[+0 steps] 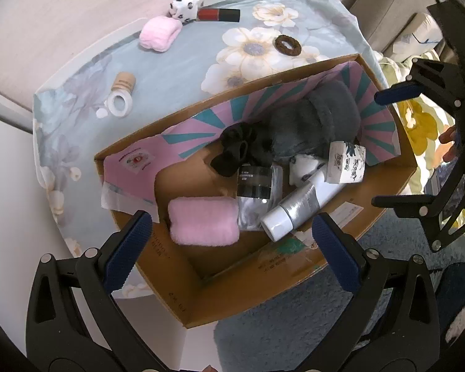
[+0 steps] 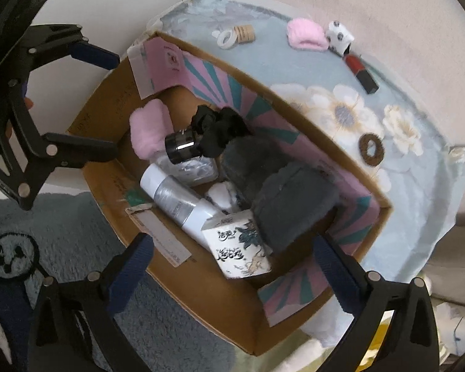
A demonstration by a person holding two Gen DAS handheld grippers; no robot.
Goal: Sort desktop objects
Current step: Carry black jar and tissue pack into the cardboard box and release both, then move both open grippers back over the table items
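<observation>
hovering over the cardboard box [image 1: 384,183], left gripper [image 1: 232,241] and right gripper [image 2: 232,257] both spread wide, grasping nothing.

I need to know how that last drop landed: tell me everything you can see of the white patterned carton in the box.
The white patterned carton is a small, squarish paperboard pack printed with dark blue flowers and black brush-style characters. It looks closed and undamaged, lying tilted in the cardboard box near one end. It leans on the white-and-silver bottle and sits against the dark grey plush pouch. Neither gripper touches it; the right gripper hovers open above it.
</observation>
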